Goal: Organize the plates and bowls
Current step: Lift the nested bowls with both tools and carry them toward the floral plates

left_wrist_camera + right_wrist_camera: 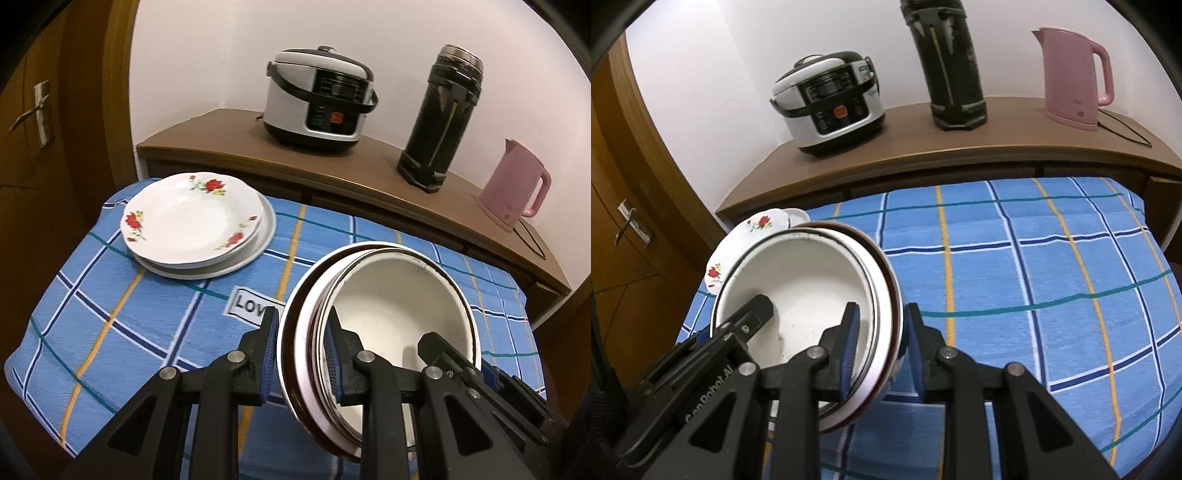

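Note:
A stack of nested white bowls with dark rims [399, 295] sits on the blue checked cloth; it also shows in the right wrist view [805, 273]. My left gripper [301, 354] straddles the stack's left rim, fingers either side with a small gap. My right gripper [879, 343] straddles the opposite rim, fingers close to the wall. Each gripper shows in the other's view, the right one [461, 365] and the left one [746, 325]. Two stacked plates, the top one with red flowers [192, 218], lie at the table's far left; they also show in the right wrist view [753, 229].
The table has a blue checked cloth [1015, 277]. Behind it a brown sideboard [229, 129] carries a rice cooker [321, 99], a black thermos [439, 118] and a pink kettle [513, 184]. A wooden door [40, 110] stands at the left.

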A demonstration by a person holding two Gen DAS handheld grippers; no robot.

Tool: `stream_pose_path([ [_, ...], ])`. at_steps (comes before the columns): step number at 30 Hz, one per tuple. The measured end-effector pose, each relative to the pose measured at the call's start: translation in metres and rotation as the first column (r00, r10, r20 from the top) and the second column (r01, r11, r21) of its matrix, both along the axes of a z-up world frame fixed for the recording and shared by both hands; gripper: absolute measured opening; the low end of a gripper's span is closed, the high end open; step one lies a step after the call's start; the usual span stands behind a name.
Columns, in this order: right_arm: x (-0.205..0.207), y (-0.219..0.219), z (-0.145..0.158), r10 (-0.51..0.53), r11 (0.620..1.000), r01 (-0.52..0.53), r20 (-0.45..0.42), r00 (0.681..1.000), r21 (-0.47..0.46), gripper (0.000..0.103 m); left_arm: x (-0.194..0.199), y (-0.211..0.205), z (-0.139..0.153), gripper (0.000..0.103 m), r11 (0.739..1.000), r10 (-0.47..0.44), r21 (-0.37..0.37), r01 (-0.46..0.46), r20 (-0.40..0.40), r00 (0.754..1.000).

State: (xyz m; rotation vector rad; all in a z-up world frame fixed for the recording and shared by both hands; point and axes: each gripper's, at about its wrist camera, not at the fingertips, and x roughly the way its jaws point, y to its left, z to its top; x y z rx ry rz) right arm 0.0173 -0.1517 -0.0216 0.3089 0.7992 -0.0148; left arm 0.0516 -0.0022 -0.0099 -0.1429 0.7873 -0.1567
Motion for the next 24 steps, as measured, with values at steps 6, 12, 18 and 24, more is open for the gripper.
stream_pose_path([
  [6, 0.007, 0.021, -0.001, 0.034, 0.999, -0.034, -0.004, 0.999, -0.006, 0.025, 0.001, 0.021, -0.001, 0.026, 0.999, 0.032, -0.001, -0.032, -0.002, 0.999],
  [12, 0.013, 0.042, -0.002, 0.071, 0.997, -0.071, -0.002, 0.997, -0.008, 0.025, 0.002, 0.043, 0.0, 0.026, 0.998, 0.066, 0.0, -0.066, -0.001, 0.998],
  [18, 0.019, 0.06, -0.002, 0.1, 0.995, -0.1, 0.001, 0.995, -0.013, 0.025, 0.004, 0.061, -0.001, 0.026, 0.995, 0.095, -0.006, -0.095, -0.005, 0.995],
  [24, 0.025, 0.077, -0.005, 0.129, 0.992, -0.129, -0.008, 0.992, -0.015, 0.025, 0.006, 0.078, -0.004, 0.026, 0.992, 0.127, -0.011, -0.127, -0.015, 0.992],
])
